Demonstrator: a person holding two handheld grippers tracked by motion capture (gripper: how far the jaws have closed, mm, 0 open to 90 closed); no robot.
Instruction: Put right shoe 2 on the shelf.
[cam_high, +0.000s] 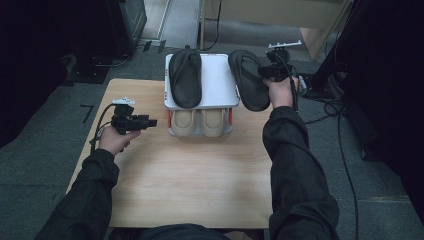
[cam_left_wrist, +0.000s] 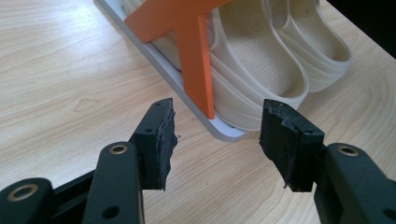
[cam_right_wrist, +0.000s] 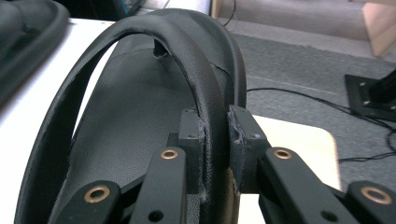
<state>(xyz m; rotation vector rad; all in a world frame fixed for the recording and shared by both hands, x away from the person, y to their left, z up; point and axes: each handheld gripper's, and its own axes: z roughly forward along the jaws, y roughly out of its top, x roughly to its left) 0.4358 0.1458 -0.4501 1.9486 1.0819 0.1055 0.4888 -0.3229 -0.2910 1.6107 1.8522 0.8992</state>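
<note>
the left gripper (cam_high: 150, 122) is held low at the left by the left hand (cam_high: 114, 140), pointed level, its black jaws spread wide with nothing between them. the right gripper (cam_high: 264, 73) is raised by the right hand (cam_high: 281, 91), forearm extended, its jaws clamped tight.

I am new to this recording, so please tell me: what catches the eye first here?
The right hand-held gripper pinches the strap of a black flip-flop, lifted beside the white two-level rack. Its twin lies on top, with cream slippers below.
</note>
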